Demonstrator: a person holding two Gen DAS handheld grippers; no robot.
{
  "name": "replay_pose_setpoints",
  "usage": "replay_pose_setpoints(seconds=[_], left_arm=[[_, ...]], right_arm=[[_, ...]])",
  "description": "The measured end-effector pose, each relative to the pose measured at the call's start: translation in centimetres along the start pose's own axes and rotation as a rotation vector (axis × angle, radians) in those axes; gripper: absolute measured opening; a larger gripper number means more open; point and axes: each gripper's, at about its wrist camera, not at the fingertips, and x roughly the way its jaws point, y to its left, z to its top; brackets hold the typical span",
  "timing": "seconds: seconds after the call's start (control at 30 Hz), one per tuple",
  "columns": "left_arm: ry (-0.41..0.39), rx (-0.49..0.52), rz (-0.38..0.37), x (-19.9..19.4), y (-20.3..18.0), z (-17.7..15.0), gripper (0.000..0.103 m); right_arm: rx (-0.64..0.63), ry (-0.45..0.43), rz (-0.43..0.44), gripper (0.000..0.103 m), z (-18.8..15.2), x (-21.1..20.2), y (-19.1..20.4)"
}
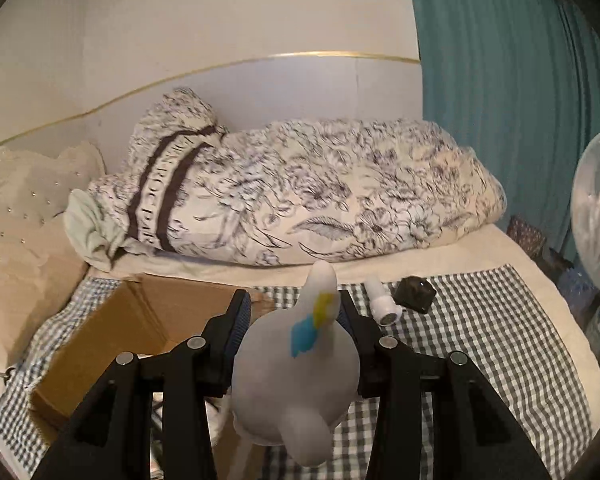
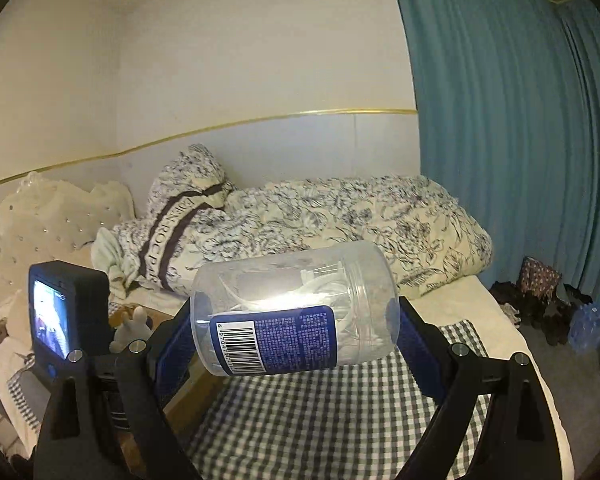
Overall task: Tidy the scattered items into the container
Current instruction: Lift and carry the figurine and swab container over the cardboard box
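Left wrist: white tube [image 1: 384, 300], black cube [image 1: 415, 293]; right lacks.

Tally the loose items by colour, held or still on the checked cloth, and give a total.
White: 2, the toy in the left gripper and the small tube on the cloth.
Clear: 1, the jar in the right gripper.
Black: 1, the small block on the cloth.
Total: 4
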Motion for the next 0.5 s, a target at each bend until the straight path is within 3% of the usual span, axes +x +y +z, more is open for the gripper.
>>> replay_pose_setpoints(seconds=[0.5], left_arm=[[-0.061, -0.088, 0.132, -6.0, 8.5, 0.6, 0.044]], right_arm=[[-0.054, 0.0, 0.11, 0.09, -0.4, -0.1, 7.3]])
